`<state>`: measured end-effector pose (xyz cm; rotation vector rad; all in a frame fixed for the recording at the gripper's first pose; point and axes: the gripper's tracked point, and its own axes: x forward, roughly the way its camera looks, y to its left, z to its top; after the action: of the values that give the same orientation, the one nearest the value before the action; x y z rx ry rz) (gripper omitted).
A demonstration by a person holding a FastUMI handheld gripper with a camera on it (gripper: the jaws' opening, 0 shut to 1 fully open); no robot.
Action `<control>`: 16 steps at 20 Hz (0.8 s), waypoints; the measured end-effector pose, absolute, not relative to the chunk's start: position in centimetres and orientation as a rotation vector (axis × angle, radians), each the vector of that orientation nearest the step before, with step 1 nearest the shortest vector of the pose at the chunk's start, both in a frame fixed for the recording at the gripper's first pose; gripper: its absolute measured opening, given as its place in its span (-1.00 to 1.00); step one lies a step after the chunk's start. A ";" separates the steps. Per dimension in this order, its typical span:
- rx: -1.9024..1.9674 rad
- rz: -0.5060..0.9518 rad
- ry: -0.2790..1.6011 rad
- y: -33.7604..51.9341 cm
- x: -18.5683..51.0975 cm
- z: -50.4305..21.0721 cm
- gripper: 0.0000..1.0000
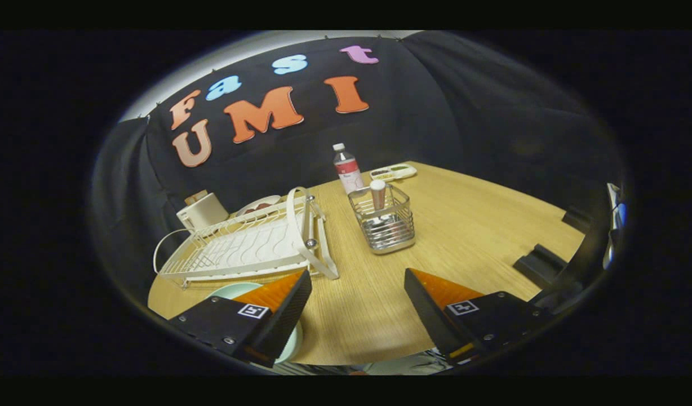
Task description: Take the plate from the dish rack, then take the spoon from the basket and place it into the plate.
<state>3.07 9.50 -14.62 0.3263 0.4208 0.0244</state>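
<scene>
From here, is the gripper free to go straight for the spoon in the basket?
Probably yes. The gripper is open, and bare table lies between it and the wire basket ahead, where the spoon stands upright.

A light wood-grain table (464, 237) is set up inside a booth, closed in behind and at the sides by black cloth (436, 113). A strip of pale wall (256, 45) is seen above it.

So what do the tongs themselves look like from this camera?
The tongs are two wedge-shaped fingers that taper toward their tips, standing apart. Each sits on a blocky mount fixed with small screws and bears a square black-and-white tag marker on top. No cables are visible.
</scene>
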 end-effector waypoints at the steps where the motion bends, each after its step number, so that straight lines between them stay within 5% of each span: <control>1: 0.311 0.024 0.392 9.0 3.2 -13.7 0.97; 16: 0.153 -0.043 0.114 3.0 5.4 -5.9 0.97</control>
<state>5.37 3.00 -5.90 0.1530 0.1136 -0.0433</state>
